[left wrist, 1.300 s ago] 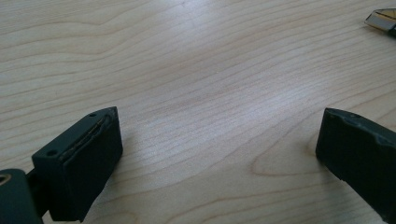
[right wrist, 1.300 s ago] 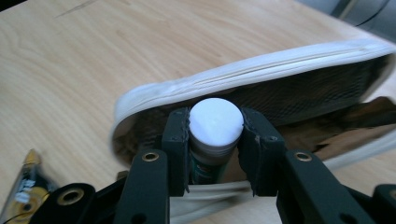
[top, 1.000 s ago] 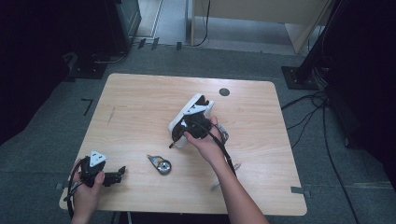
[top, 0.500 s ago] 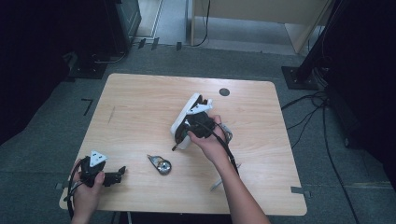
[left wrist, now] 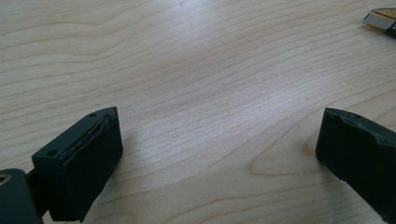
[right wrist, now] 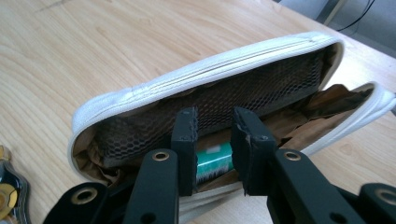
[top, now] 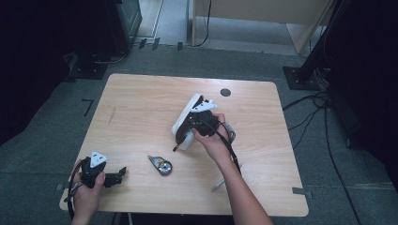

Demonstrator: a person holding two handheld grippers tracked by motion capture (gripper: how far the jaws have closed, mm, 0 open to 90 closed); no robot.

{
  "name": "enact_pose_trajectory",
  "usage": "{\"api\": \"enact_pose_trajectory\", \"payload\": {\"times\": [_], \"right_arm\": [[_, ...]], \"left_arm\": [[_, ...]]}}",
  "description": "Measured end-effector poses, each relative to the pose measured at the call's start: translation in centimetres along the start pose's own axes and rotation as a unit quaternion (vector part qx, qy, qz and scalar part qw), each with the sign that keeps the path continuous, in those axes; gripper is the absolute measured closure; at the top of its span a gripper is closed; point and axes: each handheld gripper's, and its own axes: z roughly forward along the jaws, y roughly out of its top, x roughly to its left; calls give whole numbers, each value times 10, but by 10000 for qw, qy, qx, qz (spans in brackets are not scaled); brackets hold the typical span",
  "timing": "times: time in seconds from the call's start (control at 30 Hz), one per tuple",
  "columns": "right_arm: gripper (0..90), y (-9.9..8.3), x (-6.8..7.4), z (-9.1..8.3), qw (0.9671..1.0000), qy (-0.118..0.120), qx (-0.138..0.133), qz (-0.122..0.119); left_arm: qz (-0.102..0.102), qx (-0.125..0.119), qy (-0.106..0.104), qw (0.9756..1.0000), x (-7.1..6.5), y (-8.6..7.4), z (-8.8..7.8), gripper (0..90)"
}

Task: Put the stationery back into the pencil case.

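The right tongs [right wrist: 212,140] reach into the open white case [right wrist: 196,86], their black pads close together on either side of a green object [right wrist: 214,161] that lies in the case's lower half. The jaws have just been closing, and the green object sits between them; whether the pads press on it I cannot tell. Behind the pads stands the raised lid of the case, lined with dark mesh, its white zipped rim running across the right gripper view. Brown lining shows inside both halves.

In the high view the right tongs [top: 187,133] sit at the middle of the table [top: 141,98], the person's right hand [top: 211,138] around the body, and the white case [top: 185,117] stands open beside them, tilted on its edge.

The left tongs [left wrist: 217,140] stand wide, with bare wood between the two jaws. In the high view the left tongs [top: 119,174] rest near the table's front left corner in the left hand [top: 87,190].

Between the two hands, on the wood, lies a small metal tool [top: 160,165] with a round part. A dark round mark [top: 225,92] sits near the table's far edge.
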Motion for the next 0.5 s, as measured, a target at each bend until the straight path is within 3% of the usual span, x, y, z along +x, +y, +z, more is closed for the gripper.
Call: {"api": "enact_pose_trajectory", "payload": {"times": [0.5], "right_arm": [[642,2,8,-35,9991,36,-409,-55]], "left_arm": [[0,0,2,10000,0,0,0,7]]}}
